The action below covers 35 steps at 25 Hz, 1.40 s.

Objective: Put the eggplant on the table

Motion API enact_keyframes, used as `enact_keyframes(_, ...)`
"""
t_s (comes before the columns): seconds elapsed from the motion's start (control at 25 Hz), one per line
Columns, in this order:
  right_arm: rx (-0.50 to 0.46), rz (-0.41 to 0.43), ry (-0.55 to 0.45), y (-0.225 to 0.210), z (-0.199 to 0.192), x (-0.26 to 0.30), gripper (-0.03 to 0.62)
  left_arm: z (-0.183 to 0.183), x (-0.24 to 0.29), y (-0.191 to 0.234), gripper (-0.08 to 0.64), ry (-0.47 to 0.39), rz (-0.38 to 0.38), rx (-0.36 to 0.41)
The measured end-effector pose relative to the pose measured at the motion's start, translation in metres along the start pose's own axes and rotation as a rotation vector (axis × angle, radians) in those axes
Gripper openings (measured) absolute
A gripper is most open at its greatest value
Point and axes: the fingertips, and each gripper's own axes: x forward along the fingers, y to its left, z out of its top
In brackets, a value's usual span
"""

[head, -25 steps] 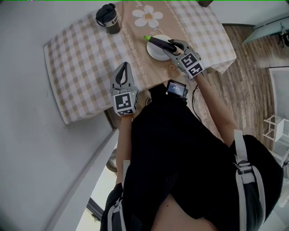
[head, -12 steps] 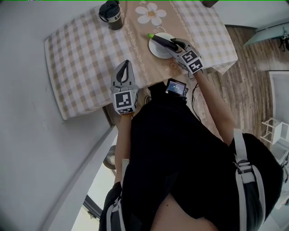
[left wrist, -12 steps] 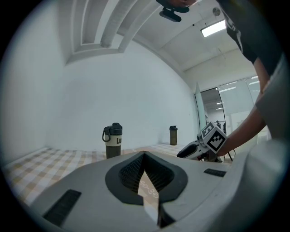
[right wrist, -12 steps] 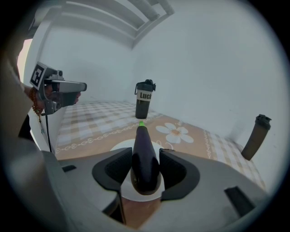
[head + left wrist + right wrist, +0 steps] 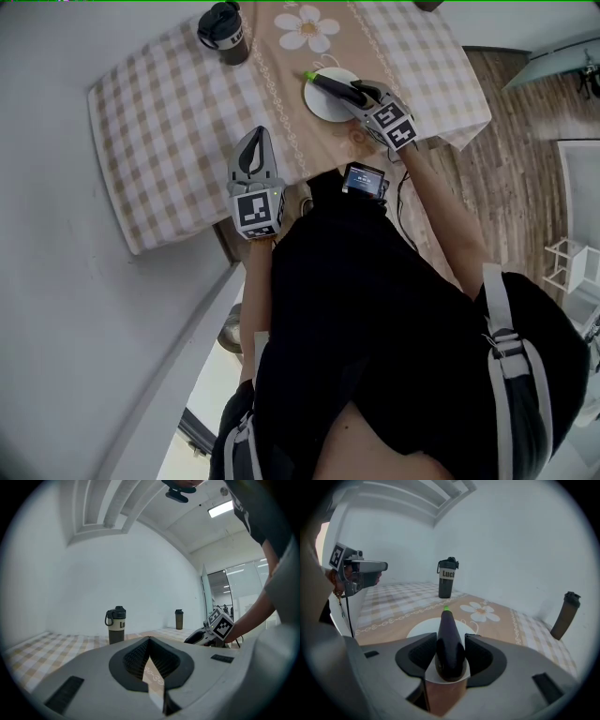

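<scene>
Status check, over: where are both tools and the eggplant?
Right tool shut on eggplant, over the white plate. Left tool shut, empty, above the tablecloth. Mug and bottle stand well away from the plate.

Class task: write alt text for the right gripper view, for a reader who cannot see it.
The right gripper has its jaws shut on a dark purple eggplant, above a white plate on a flower-patterned tablecloth. A dark bottle stands behind, and the left gripper shows at far left.
</scene>
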Motion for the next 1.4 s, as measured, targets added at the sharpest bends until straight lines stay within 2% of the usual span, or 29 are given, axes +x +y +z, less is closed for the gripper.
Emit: enact_keyframes(1.4,0.013,0.032,-0.034,0.004,0.000,-0.003,0.206,-0.003,0.006,-0.015,0.009,0.021,-0.026,0.030)
